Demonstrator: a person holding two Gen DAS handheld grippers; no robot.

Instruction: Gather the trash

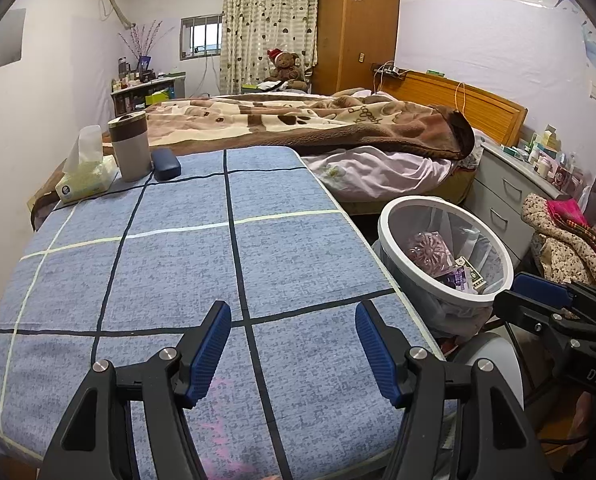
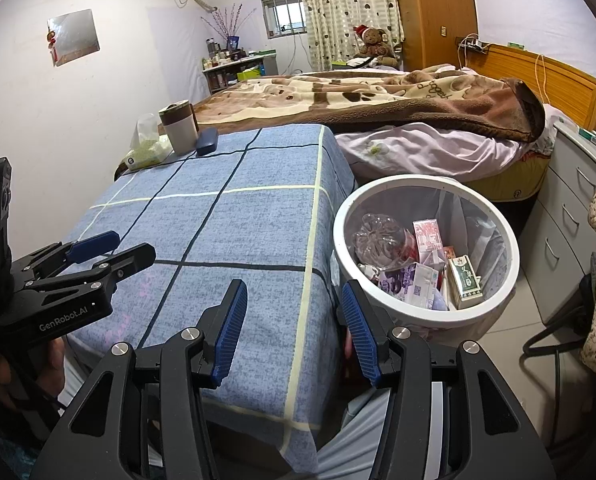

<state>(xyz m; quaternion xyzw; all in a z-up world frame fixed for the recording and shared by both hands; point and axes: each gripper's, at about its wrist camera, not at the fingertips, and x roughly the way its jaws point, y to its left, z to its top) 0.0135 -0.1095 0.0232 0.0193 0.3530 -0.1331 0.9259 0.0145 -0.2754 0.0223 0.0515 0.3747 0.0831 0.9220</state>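
Note:
A white round trash bin point(image 2: 422, 314) point(image 1: 386, 236) lined with a clear bag stands on the floor right of the table. Inside lie a crushed clear plastic bottle point(image 2: 378, 240), a green and white carton point(image 2: 464, 282) and several small boxes and wrappers. My left gripper point(image 1: 293, 330) hovers open over the near part of the blue checked tablecloth point(image 1: 177, 264), nothing between its fingers. My right gripper point(image 2: 293, 312) is open too, empty, over the table's near right corner beside the bin. Each gripper shows in the other's view, the left gripper point(image 2: 109, 246) and the right gripper point(image 1: 538, 294).
At the table's far left stand a tissue pack point(image 1: 83, 180), a grey and brown lidded cup point(image 1: 129, 146) and a dark blue case point(image 1: 165, 164). Behind is a bed with a brown blanket point(image 1: 318, 120). Drawers point(image 1: 506, 196) and clothes on a chair point(image 1: 566, 248) are at the right.

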